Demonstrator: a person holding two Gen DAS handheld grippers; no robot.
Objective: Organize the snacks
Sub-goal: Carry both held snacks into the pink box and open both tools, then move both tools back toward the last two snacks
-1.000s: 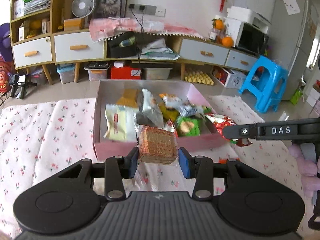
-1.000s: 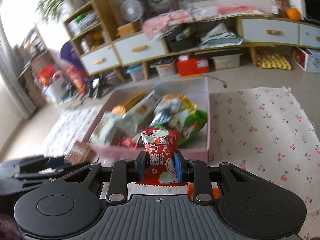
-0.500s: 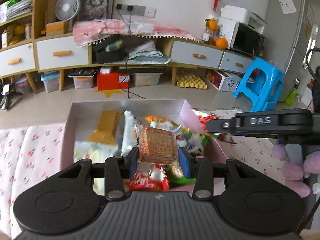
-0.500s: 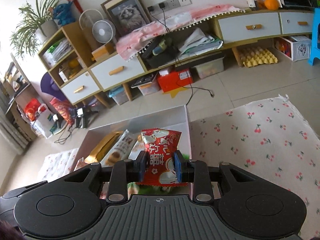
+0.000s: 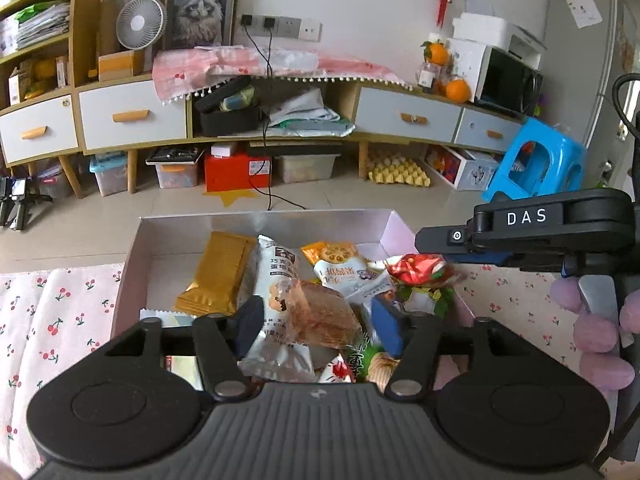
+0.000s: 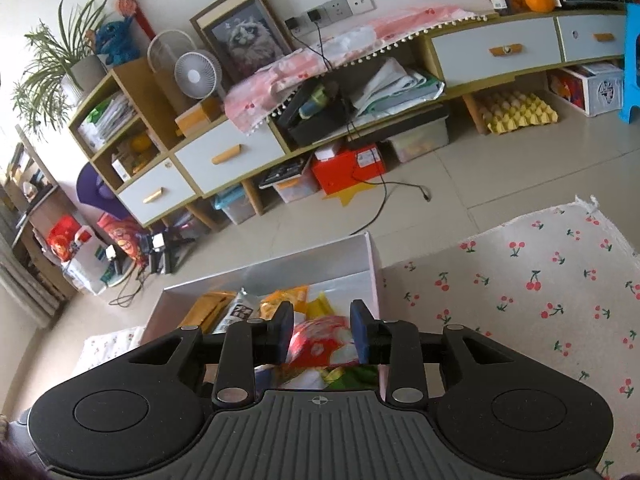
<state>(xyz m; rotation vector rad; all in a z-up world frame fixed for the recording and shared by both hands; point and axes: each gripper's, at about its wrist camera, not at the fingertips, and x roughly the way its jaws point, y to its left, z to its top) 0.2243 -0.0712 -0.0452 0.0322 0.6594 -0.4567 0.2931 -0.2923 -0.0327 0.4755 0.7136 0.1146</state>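
A pink box (image 5: 124, 276) full of snack packs sits on the cherry-print cloth. My left gripper (image 5: 318, 326) is open above the box; the clear-wrapped brown cracker pack (image 5: 320, 314) lies loose between its fingers on the pile. My right gripper (image 6: 322, 330) is open over the box's right side (image 6: 374, 280); the red snack bag (image 6: 316, 344) lies below, between its fingers. The right gripper also shows in the left wrist view at the right, above that red bag (image 5: 416, 266). A gold pack (image 5: 218, 276) and a white pack (image 5: 276, 272) lie in the box.
The cherry-print cloth (image 6: 520, 280) spreads right of the box. Beyond the table edge lies tiled floor, a long cabinet (image 5: 132, 114) with drawers, storage bins and a blue stool (image 5: 536, 160).
Both grippers moved forward over the box and opened. The cracker pack and the red bag dropped from the fingers onto the snack pile.
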